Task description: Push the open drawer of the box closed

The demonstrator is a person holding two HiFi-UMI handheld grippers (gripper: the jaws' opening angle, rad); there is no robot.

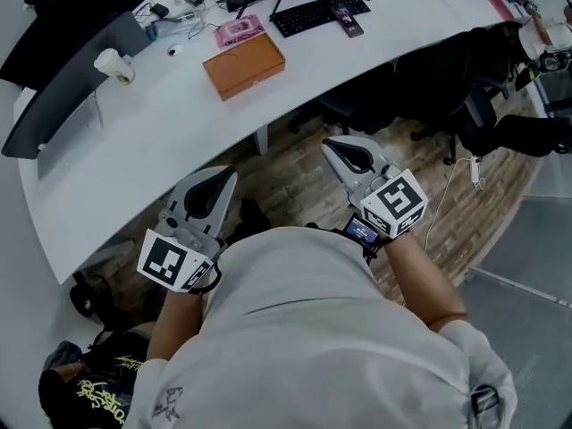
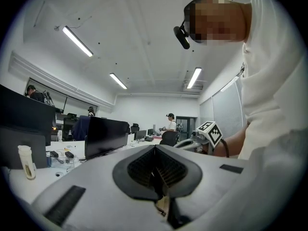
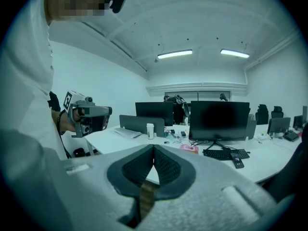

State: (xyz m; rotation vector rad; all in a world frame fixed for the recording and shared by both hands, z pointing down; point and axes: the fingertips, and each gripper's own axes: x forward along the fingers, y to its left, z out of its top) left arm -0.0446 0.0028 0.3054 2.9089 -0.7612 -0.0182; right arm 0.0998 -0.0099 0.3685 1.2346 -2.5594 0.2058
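Observation:
The orange-brown box (image 1: 243,63) lies flat on the white desk (image 1: 179,141), far from both grippers; its drawer is too small to make out. My left gripper (image 1: 217,180) is held in front of the person's body, below the desk's near edge, jaws shut and empty (image 2: 155,149). My right gripper (image 1: 333,147) hovers beside it over the floor, also shut with nothing in it (image 3: 153,149). Each gripper appears in the other's view: the right gripper (image 2: 191,140) and the left gripper (image 3: 91,111). The box does not show in either gripper view.
A pink box (image 1: 239,29) lies just behind the orange one. A keyboard (image 1: 319,12), a phone (image 1: 349,21), a paper cup (image 1: 114,65) and a dark divider panel (image 1: 76,83) share the desk. Office chairs (image 1: 447,88) stand at the right, and a bag (image 1: 89,387) lies on the floor.

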